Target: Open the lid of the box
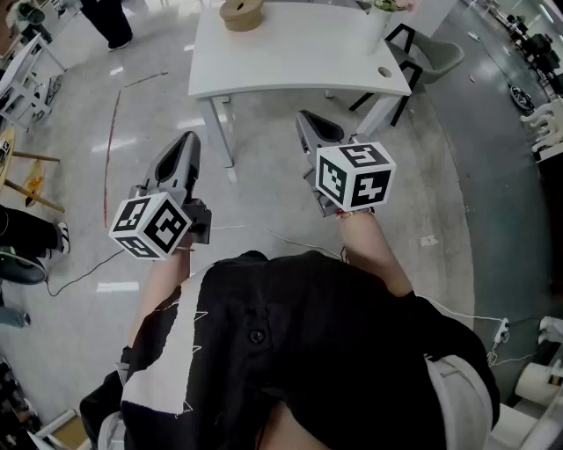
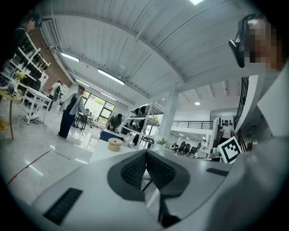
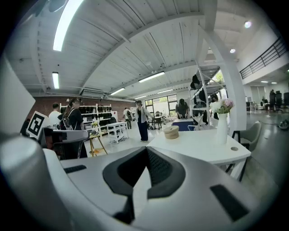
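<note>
Left gripper and right gripper, fingers closed and empty, are hovering short of the desk, its box sitting well beyond them.

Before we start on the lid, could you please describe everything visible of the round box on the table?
The box is round, low and tan, wood-like or cardboard by its look, in two stacked layers, the upper being the lid, still on. It stands upright near the far side of the white table; only the table touches it.
</note>
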